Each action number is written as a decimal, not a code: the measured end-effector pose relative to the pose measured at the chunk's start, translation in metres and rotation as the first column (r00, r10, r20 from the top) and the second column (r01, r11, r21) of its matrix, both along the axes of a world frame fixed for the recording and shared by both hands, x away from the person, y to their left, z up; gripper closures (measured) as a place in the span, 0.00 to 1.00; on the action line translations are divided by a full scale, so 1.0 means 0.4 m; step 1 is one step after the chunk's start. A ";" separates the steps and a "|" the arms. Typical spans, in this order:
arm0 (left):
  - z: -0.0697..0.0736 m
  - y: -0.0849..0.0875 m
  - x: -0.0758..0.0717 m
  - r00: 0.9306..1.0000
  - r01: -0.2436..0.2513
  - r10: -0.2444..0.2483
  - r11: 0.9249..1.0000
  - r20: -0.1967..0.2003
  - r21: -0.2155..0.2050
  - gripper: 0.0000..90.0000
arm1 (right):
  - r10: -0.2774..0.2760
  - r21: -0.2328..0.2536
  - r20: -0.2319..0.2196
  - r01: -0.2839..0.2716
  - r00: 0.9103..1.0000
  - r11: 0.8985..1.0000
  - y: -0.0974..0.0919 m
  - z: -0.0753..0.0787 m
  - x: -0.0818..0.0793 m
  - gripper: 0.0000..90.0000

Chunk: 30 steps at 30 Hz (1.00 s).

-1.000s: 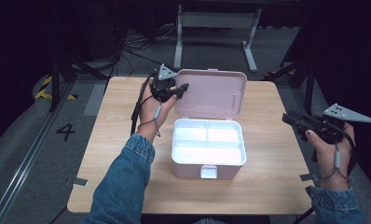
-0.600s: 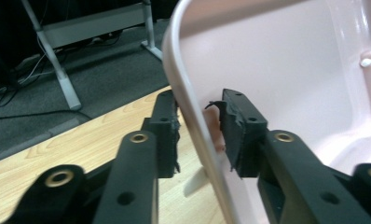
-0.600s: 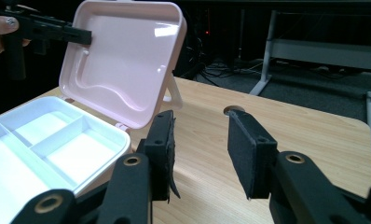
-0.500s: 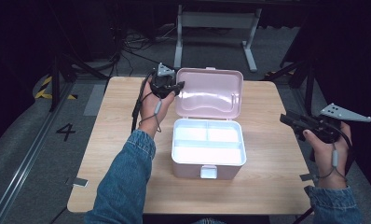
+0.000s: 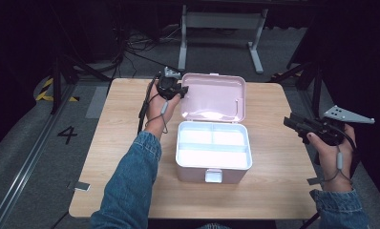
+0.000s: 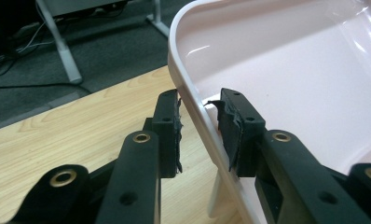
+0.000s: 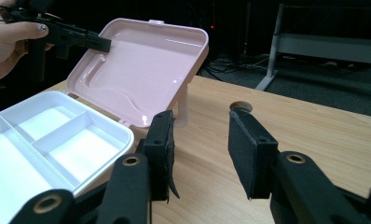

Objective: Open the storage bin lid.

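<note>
Left gripper view: left tongs clamped on the left rim of the open pink lid, jaws just closed, one pad either side. Box sits mid-surface. Right tongs part open, empty, over bare wood near the right edge.

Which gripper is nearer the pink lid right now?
Left. The left gripper is at the pink lid, its jaws closed over the lid's side rim. The right gripper is held off the table's right edge, well clear of the box, jaws open and empty.
</note>
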<state>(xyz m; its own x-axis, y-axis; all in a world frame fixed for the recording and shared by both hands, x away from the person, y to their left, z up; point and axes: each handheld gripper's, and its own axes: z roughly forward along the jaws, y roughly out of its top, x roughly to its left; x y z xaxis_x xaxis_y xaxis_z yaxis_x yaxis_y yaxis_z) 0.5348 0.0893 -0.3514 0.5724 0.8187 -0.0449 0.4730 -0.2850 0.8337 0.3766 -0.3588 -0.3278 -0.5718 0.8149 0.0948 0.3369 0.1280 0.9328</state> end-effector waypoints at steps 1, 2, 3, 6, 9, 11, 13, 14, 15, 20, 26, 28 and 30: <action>-0.002 0.000 0.003 1.000 0.001 -0.001 1.000 0.006 0.014 0.77 | 0.000 0.002 -0.001 0.000 1.000 1.000 0.001 -0.001 0.001 0.69; -0.006 0.000 0.005 1.000 0.001 -0.001 1.000 -0.002 0.017 0.77 | 0.002 0.004 -0.003 -0.002 1.000 1.000 0.002 -0.002 0.001 0.69; -0.010 0.001 0.008 1.000 0.001 -0.001 1.000 -0.010 0.011 0.77 | 0.002 0.002 -0.002 -0.002 1.000 1.000 0.003 -0.003 0.003 0.68; -0.021 0.000 0.013 0.999 -0.001 0.001 1.000 -0.033 0.007 0.77 | 0.004 0.002 -0.009 -0.004 1.000 1.000 0.004 -0.005 0.004 0.68; -0.032 -0.005 0.019 0.999 -0.007 0.008 1.000 -0.053 0.017 0.78 | 0.007 0.008 -0.009 -0.007 1.000 1.000 0.005 -0.006 0.006 0.68; -0.036 -0.008 0.021 0.998 -0.011 0.012 1.000 -0.062 0.027 0.78 | 0.006 0.007 -0.009 -0.006 1.000 1.000 0.006 -0.007 0.007 0.68; -0.040 -0.010 0.023 0.997 -0.013 0.015 0.999 -0.076 0.031 0.77 | 0.010 0.003 -0.010 -0.010 1.000 1.000 0.007 -0.008 0.008 0.68; -0.043 -0.009 0.026 0.997 -0.010 0.012 0.999 -0.076 0.037 0.77 | 0.010 0.003 -0.011 -0.010 1.000 1.000 0.007 -0.009 0.008 0.68; -0.046 -0.010 0.028 0.996 -0.011 0.014 0.999 -0.091 0.030 0.77 | 0.011 0.002 -0.010 -0.011 1.000 1.000 0.007 -0.009 0.009 0.68; -0.057 -0.014 0.034 0.993 -0.011 0.017 0.999 -0.119 0.048 0.76 | 0.012 0.004 -0.011 -0.012 1.000 1.000 0.008 -0.010 0.010 0.68; -0.068 -0.018 0.040 0.990 -0.011 0.019 0.998 -0.141 0.061 0.76 | 0.014 0.001 -0.008 -0.014 1.000 1.000 0.010 -0.010 0.010 0.68; -0.072 -0.019 0.042 0.989 -0.007 0.017 0.998 -0.149 0.068 0.76 | 0.017 -0.001 -0.002 -0.017 1.000 1.000 0.011 -0.010 0.011 0.68; -0.075 -0.019 0.043 0.987 -0.009 0.019 0.998 -0.157 0.066 0.75 | 0.017 -0.002 -0.007 -0.017 1.000 1.000 0.012 -0.010 0.011 0.68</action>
<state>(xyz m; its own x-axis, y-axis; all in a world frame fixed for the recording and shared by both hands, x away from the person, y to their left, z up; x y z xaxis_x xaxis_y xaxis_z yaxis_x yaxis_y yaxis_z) 0.5519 0.0817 -0.3813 0.5511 0.8306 -0.0804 0.6013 -0.3285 0.7284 0.3809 -0.3539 -0.3319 -0.5848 0.8054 0.0969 0.3408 0.1355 0.9303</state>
